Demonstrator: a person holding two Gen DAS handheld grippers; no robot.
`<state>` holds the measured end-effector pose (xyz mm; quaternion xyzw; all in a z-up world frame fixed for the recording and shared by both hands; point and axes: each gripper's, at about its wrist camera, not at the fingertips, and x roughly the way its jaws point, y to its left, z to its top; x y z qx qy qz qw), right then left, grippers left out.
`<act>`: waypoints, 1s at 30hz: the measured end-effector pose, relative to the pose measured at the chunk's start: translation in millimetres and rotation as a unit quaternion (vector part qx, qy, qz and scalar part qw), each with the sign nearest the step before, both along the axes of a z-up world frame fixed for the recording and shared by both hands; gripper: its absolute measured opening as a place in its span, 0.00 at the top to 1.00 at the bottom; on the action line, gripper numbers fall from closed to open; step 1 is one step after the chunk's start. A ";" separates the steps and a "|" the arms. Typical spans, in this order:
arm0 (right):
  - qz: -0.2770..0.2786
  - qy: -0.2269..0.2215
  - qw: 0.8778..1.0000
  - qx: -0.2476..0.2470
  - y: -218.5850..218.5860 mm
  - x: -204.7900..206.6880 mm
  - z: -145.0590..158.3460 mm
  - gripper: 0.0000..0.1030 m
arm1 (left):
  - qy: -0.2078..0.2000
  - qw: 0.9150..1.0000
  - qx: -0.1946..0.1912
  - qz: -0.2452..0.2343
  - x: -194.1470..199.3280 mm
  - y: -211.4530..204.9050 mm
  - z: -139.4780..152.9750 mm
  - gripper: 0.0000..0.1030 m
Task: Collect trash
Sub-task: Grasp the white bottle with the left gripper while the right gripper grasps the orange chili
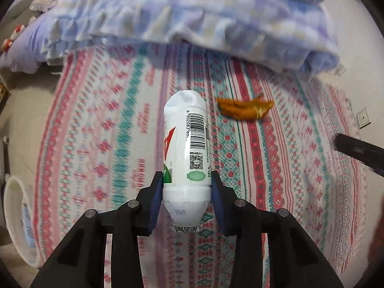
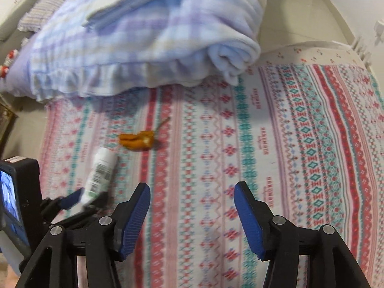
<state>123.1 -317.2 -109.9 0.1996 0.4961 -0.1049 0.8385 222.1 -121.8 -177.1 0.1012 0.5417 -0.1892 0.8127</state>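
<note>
My left gripper (image 1: 187,187) is shut on a small white plastic bottle (image 1: 186,148) with a barcode label, held by its neck end above the patterned bed sheet. The same bottle (image 2: 100,172) and left gripper (image 2: 85,199) show at the lower left of the right wrist view. An orange crumpled wrapper (image 1: 244,108) lies on the sheet just beyond the bottle, to its right; it also shows in the right wrist view (image 2: 136,140). My right gripper (image 2: 192,192) is open and empty over the sheet, below and right of the wrapper.
A folded blue-and-lilac checked blanket (image 2: 144,36) lies across the far part of the bed. A white bin (image 1: 16,216) stands on the floor at the bed's left edge. The striped sheet (image 2: 300,144) stretches to the right, with floor and wall beyond.
</note>
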 end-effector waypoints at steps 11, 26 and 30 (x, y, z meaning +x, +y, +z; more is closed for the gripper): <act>-0.026 0.016 0.997 0.073 -10.6 65.7 -49.6 0.35 | 0.023 0.999 -0.017 0.038 22.4 72.5 -0.5 0.61; 0.028 0.038 0.999 0.019 44.0 143.5 -80.2 0.81 | 0.018 0.998 -0.020 0.056 41.5 105.3 26.6 0.61; 0.027 0.042 0.999 0.016 38.8 135.7 -77.4 0.83 | 0.009 0.998 -0.022 0.052 29.9 107.8 36.7 0.61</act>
